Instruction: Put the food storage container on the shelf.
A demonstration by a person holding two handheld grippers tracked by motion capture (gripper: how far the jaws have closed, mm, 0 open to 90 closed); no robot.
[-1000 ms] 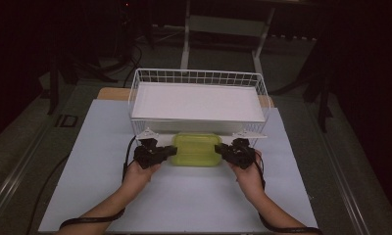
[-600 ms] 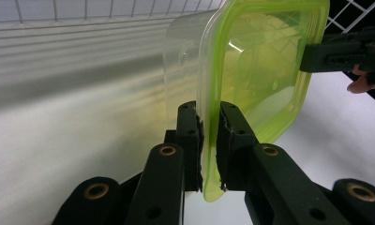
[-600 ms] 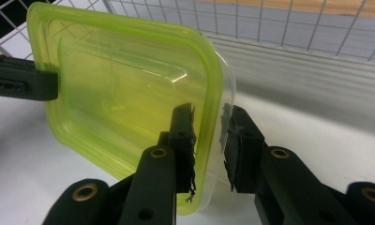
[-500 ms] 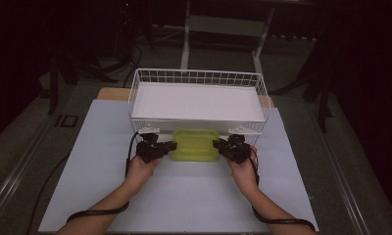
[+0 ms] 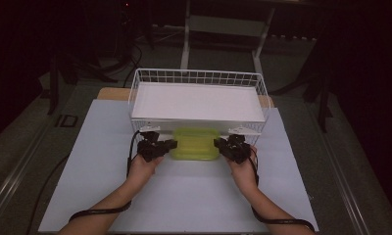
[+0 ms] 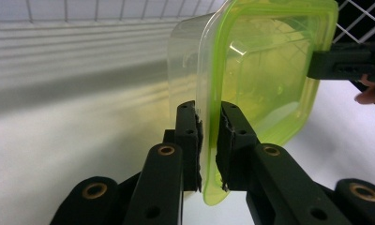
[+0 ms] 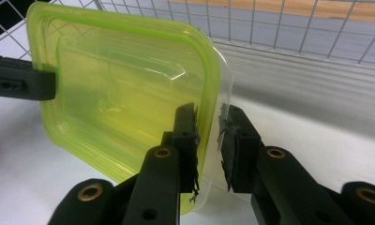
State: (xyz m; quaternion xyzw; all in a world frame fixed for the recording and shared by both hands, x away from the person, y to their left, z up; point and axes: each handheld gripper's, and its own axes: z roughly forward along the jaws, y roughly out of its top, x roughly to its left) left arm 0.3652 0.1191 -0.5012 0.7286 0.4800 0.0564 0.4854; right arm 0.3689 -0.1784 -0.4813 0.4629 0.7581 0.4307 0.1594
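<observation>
A yellow-green lidded plastic container [image 5: 195,143] is held between my two grippers, just in front of the white wire basket [image 5: 196,76]. My left gripper [image 5: 170,145] grips its left end. In the left gripper view the jaws [image 6: 209,136] are shut on the container's rim [image 6: 265,79]. My right gripper [image 5: 218,143] holds the opposite end. In the right gripper view its jaws [image 7: 208,136] straddle the lid edge and clamp the container [image 7: 129,93]. Each gripper view shows the other gripper's black jaw on the far rim.
The basket has a flat white liner and stands at the back of the white table sheet [image 5: 184,196]. Its front wire wall is right behind the container. The person's forearms come in from the bottom edge. Dark floor and stand legs surround the table.
Both grippers have carried the container a little away from the person, closer to the basket's front wall. The grip on both ends is unchanged.
</observation>
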